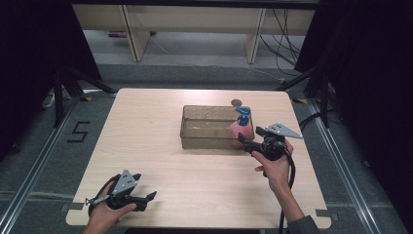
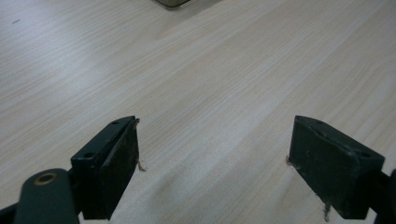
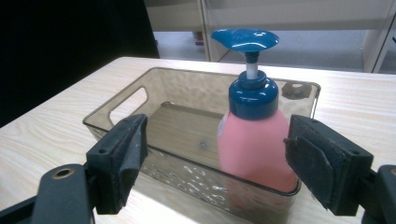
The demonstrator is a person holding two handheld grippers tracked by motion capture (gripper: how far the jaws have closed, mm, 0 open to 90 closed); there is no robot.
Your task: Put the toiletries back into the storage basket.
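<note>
The right gripper (image 1: 247, 139) stands wide open just beside the clear bin (image 1: 195, 131), holding nothing. The pink pump bottle (image 1: 241, 129) stands upright inside the bin at its right end. The left gripper (image 1: 148, 196) rests open and empty near the worktop's (image 1: 146, 156) front edge.
</note>
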